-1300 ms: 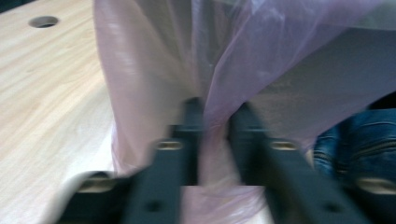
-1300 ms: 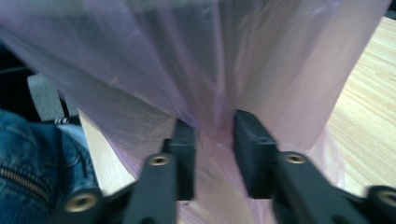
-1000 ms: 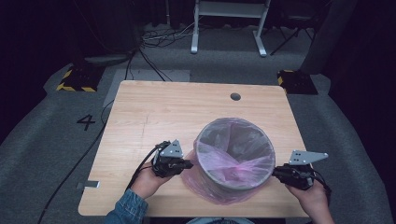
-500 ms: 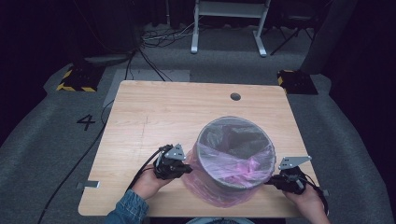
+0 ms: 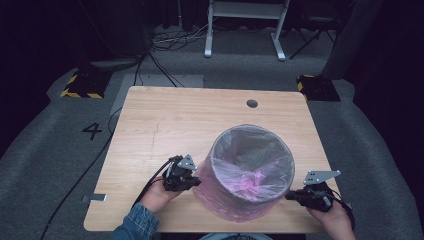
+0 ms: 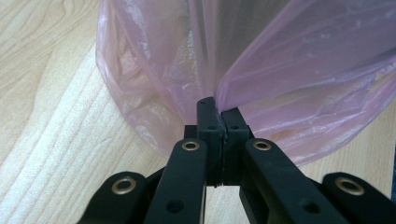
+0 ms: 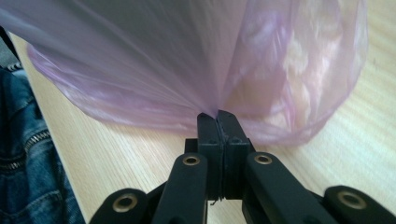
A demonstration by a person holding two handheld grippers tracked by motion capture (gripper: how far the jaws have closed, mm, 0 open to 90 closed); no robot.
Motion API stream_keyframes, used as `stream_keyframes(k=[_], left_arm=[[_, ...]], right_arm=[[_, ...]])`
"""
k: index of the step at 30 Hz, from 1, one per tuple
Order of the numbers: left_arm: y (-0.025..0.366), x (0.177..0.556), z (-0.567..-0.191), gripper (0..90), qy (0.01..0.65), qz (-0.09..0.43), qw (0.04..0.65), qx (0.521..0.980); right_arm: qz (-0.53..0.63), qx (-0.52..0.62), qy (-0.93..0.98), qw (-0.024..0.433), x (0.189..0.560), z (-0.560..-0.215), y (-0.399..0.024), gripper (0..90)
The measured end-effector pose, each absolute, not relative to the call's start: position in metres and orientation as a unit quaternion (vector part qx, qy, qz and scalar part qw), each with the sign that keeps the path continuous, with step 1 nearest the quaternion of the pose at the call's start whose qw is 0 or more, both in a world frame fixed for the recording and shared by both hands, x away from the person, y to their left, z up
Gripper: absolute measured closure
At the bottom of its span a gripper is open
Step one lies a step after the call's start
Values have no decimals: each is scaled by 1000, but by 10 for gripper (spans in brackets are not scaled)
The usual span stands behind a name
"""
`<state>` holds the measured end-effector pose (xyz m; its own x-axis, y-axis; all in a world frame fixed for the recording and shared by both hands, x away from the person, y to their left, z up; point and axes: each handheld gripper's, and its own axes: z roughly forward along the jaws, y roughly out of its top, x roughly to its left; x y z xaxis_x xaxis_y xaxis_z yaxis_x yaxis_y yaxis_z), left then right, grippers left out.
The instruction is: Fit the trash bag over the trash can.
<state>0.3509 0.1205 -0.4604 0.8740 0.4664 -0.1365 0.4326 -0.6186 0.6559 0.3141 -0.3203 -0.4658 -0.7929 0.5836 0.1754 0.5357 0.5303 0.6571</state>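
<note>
Pale wooden table (image 5: 165, 125) on grey carpet, both grippers' jaws clamped on pink bag (image 5: 225, 197).

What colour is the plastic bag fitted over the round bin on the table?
The plastic bag is translucent pink-purple, clearest in the left gripper view.

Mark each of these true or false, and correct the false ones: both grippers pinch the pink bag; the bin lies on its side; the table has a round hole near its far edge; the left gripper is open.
1. Both the left gripper and the right gripper pinch the pink bag. True.
2. The bin lies on its side. False: it stands upright, mouth up.
3. The table has a round hole near its far edge. True.
4. The left gripper is open. False: its fingers are shut on the bag's film.
</note>
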Motion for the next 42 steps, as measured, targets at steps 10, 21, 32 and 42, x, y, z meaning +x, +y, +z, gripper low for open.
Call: stream_keyframes(k=[10, 21, 32, 42], left_arm=[[130, 328, -415, 422, 198, 63, 480, 852], [141, 341, -410, 898, 247, 74, 492, 832], [132, 346, -423, 898, 250, 63, 459, 850], [118, 343, -430, 898, 225, 72, 430, 871]], right_arm=[[460, 252, 849, 63, 293, -429, -319, 598], [449, 271, 850, 62, 305, -420, -324, 900], [428, 293, 853, 52, 314, -443, -321, 900], [427, 301, 850, 66, 316, -440, -321, 773]])
